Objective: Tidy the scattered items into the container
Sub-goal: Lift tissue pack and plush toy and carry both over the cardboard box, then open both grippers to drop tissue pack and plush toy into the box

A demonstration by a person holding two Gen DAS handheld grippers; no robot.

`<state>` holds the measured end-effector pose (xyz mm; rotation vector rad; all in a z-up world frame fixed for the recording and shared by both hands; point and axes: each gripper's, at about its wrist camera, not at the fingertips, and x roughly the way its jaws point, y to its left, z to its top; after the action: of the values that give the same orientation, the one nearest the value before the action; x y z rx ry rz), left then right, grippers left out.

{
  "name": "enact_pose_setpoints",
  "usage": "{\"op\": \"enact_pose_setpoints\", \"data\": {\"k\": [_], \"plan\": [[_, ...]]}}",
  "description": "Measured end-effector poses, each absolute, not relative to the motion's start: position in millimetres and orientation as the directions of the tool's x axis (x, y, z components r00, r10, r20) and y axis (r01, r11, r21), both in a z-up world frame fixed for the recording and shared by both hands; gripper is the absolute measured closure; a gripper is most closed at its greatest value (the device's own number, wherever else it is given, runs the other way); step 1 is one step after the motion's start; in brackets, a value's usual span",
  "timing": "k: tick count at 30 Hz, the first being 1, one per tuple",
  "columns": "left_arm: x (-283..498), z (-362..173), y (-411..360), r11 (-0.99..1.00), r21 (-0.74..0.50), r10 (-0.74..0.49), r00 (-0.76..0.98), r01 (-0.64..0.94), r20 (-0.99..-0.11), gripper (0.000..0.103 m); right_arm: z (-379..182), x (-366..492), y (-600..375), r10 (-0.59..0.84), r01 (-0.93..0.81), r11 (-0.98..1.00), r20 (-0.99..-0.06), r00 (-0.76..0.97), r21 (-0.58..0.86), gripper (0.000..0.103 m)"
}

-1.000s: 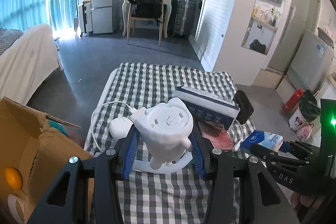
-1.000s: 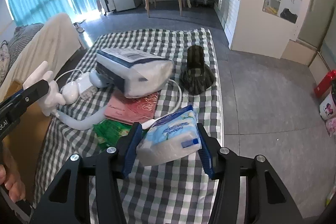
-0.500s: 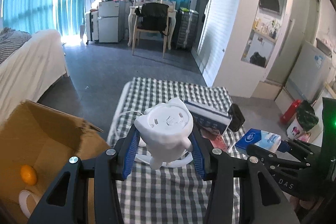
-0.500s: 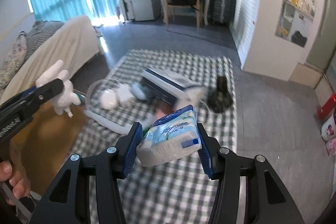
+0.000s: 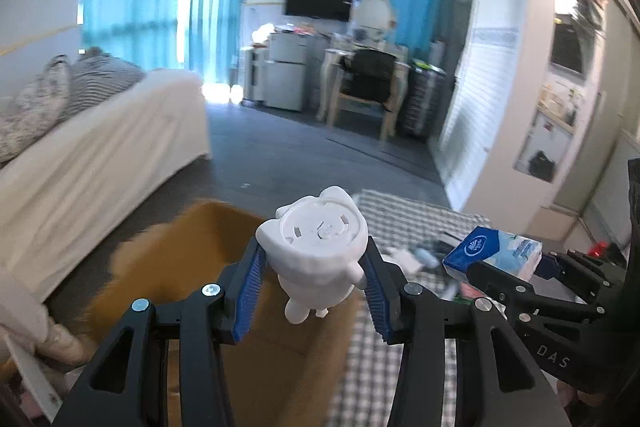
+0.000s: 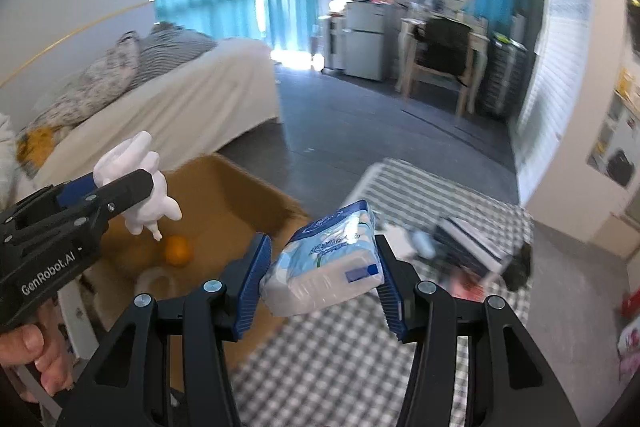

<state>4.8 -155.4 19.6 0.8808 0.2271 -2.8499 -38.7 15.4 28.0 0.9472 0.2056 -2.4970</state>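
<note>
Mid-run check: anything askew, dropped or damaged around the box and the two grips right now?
Nothing dropped. The tissue pack sits tilted in the right gripper, one corner up. The white cat figure is pinched at its head by the left gripper, body dangling over the cardboard box. The box's near flap looks bent, but blur hides detail.

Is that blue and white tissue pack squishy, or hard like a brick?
Probably squishy: the blue and white plastic-wrapped tissue pack bulges unevenly between the right gripper pads. Likely light too, since it hangs tilted without slipping. The glossy wrap may be a bit slippery.
</note>
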Motion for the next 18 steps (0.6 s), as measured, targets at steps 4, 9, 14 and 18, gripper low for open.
{"op": "enact_pose_setpoints", "data": {"k": [4, 9, 14, 18], "plan": [[24.9, 19.3, -187.6, -0.963, -0.092, -0.156, -0.801, 0.254, -0.579, 0.056, 30.6, -26.1, -24.5, -0.404, 0.526, -0.85, -0.661, -0.633, 0.016, 0.052], [37.4, 9.8, -216.8, -0.947, -0.083, -0.2, -0.774, 0.309, -0.601, 0.056, 26.0, -17.2, -67.7, -0.434, 0.585, -0.811, -0.672, -0.599, 0.003, 0.053], [39.2, -6.6, -237.7, -0.937, -0.081, -0.216, -0.744, 0.341, -0.632, 0.056, 12.7, -24.3, -96.4, -0.431, 0.608, -0.794, -0.699, -0.57, -0.007, 0.052], [27.1, -28.5, -246.4, -0.934, -0.081, -0.206, -0.71, 0.347, -0.673, 0.056, -10.1, -40.3, -114.9, -0.407, 0.614, -0.789, -0.739, -0.537, -0.013, 0.052]]}}
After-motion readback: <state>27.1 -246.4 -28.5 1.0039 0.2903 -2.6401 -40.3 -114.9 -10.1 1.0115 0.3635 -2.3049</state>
